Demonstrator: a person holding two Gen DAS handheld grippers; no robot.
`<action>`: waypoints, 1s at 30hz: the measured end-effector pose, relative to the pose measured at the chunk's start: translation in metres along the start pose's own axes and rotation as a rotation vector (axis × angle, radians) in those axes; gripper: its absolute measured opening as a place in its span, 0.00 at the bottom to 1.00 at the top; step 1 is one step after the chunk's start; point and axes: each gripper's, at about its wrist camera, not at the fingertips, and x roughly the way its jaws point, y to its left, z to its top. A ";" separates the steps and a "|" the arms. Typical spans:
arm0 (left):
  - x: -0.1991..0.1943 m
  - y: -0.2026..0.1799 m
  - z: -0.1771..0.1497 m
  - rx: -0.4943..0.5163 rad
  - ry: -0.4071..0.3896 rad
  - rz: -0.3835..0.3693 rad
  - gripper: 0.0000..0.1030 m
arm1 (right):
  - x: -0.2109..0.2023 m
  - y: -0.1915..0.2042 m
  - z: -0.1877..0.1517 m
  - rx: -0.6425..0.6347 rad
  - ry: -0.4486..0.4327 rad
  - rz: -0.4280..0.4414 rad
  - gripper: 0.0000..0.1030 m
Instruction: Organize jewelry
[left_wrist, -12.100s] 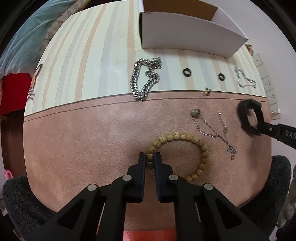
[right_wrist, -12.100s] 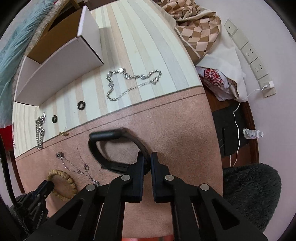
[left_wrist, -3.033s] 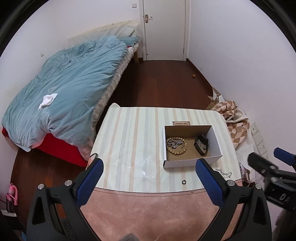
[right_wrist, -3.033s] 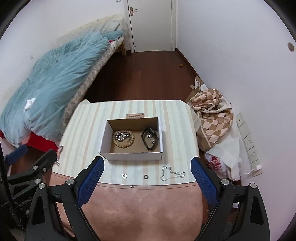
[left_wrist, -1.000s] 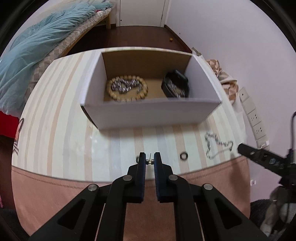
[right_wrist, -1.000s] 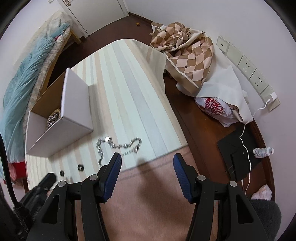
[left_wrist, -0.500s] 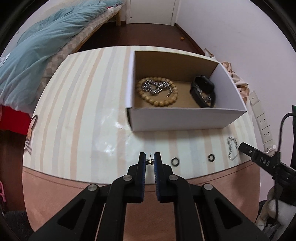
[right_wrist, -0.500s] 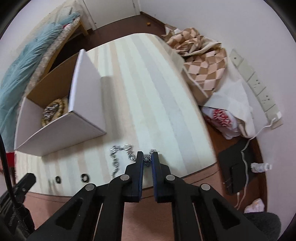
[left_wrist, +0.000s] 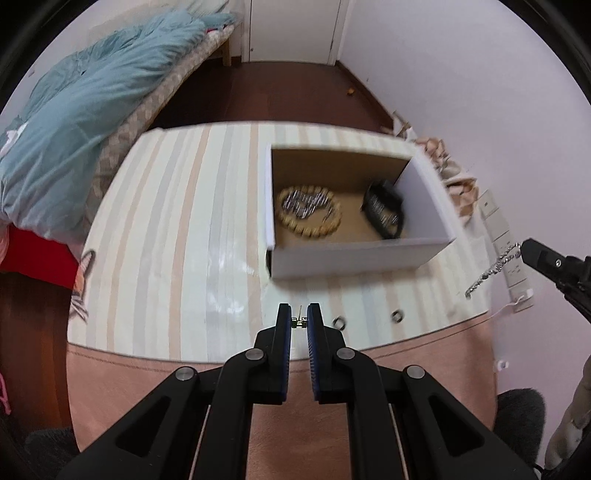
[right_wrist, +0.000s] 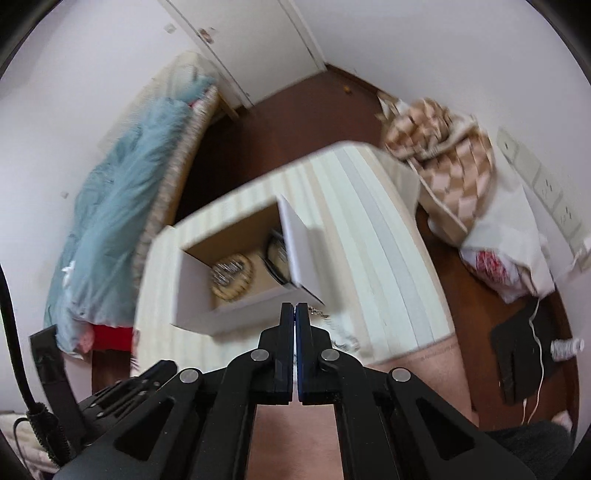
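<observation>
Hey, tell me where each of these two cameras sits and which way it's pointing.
Left wrist: rides the left tongs, above the table's near edge, looking down at the white box; its own black fingers pinch a small earring, right tongs dangling a silver chain.
Right wrist: rides the right tongs, higher and tilted, facing the box and bed; own fingers shut.
Shared: box, beaded bracelet, striped table.

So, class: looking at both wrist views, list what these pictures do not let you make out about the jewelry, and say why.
- Small gold piece in the left tongs: too tiny in the left view to identify.
- Silver chain hanging from the right tongs: the right view is motion-blurred and the fingers hide the grip.
- Box contents: the beaded bracelet and black band are blurred, and the items lying inside them are unclear.
- Two small rings: too small for detail.
</observation>
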 end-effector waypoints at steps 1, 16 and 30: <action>-0.006 0.000 0.006 -0.002 -0.009 -0.012 0.06 | -0.008 0.006 0.006 -0.007 -0.016 0.016 0.01; -0.008 0.005 0.106 -0.007 -0.026 -0.128 0.06 | 0.025 0.078 0.072 -0.160 0.030 0.055 0.01; 0.054 0.023 0.142 -0.073 0.119 -0.086 0.12 | 0.128 0.072 0.076 -0.102 0.348 0.065 0.02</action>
